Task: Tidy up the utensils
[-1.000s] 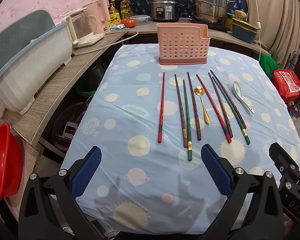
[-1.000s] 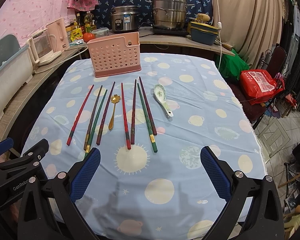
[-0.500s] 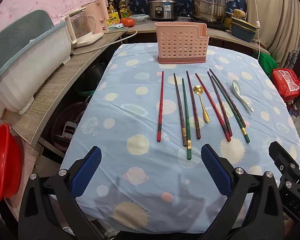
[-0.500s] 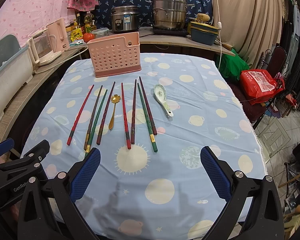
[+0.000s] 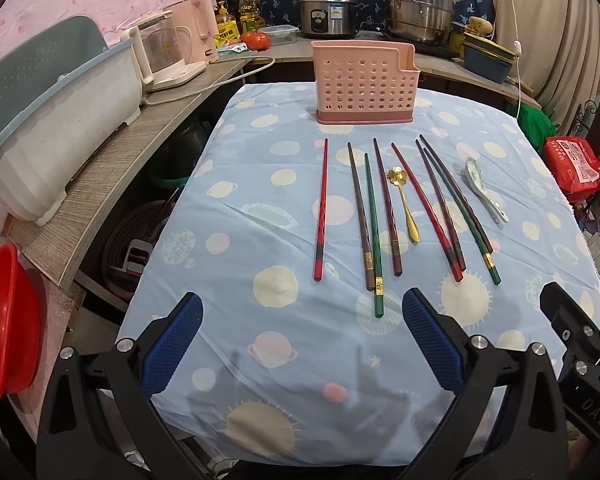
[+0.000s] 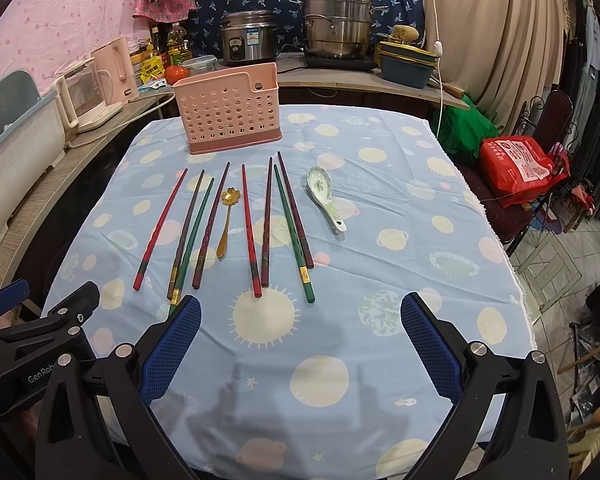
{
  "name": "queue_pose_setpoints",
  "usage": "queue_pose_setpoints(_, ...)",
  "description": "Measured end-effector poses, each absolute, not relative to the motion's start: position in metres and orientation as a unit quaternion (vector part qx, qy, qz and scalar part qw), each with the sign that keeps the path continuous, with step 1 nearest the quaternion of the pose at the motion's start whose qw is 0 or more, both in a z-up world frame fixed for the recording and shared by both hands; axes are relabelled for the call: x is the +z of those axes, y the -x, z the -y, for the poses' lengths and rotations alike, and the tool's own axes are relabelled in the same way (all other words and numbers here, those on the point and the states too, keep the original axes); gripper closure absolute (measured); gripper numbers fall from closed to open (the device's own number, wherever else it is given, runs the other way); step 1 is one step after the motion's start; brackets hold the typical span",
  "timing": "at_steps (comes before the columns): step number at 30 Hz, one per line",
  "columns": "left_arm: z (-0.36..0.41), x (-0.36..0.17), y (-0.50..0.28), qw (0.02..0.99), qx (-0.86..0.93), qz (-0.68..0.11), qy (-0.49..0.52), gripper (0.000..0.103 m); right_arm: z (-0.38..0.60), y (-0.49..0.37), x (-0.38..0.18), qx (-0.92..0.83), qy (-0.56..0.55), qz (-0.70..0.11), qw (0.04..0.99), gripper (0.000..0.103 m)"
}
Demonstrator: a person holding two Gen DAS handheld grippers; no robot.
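Both grippers, left gripper [image 5: 302,344] and right gripper [image 6: 300,346], hang wide apart and empty over the near table edge. Chopsticks [image 6: 256,232] and two spoons, gold spoon [image 6: 225,222] and ceramic spoon [image 6: 326,200], lie fanned handles-toward-us, probably for easy pinching. Pink caddy [image 6: 230,114] stands behind them, looks empty though I can't see inside, with bare cloth [image 6: 400,208] on the right.

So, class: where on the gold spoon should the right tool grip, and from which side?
Grip the gold spoon at its thin handle, coming straight down with the fingers across it. It lies flat between chopsticks, and the handle's near end has the most free cloth around it.
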State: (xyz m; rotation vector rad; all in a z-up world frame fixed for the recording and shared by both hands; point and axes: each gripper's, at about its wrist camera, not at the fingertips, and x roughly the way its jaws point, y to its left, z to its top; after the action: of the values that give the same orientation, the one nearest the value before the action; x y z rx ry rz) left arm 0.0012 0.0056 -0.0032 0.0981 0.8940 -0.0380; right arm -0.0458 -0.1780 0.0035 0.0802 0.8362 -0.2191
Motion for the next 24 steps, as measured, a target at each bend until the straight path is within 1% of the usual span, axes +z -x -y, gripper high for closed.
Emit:
queue_pose_setpoints(11,-0.032,-0.034,-0.036,0.884,-0.02,-0.466,-0.001,0.007,0.2,0.028,-0.014,-0.124,-0.058,-0.423,0.896,0.007)
queue_pose_setpoints(17,-0.03,-0.058,-0.06,0.877,-0.025,-0.479,-0.007,0.01,0.209,0.006,-0.028,-0.131,-0.059,-0.435,0.889,0.007)
queue_pose_setpoints(19,-0.027,-0.064,-0.068,0.875,-0.032,-0.482,-0.008,0.015,0.211,-0.001,-0.031,-0.131,-0.06,-0.437,0.888,0.007)
queue_pose_setpoints(21,-0.024,-0.072,-0.077,0.872,-0.039,-0.488,-0.007,0.026,0.213,-0.006,-0.034,-0.132,-0.059,-0.439,0.887,0.007)
queue_pose_setpoints(22,-0.024,-0.077,-0.082,0.869,-0.043,-0.493,-0.004,0.035,0.213,-0.009,-0.036,-0.132,-0.058,-0.439,0.887,0.007)
queue_pose_setpoints(24,-0.023,-0.084,-0.09,0.864,-0.049,-0.502,0.003,0.043,0.216,-0.015,-0.039,-0.133,-0.056,-0.441,0.886,0.007)
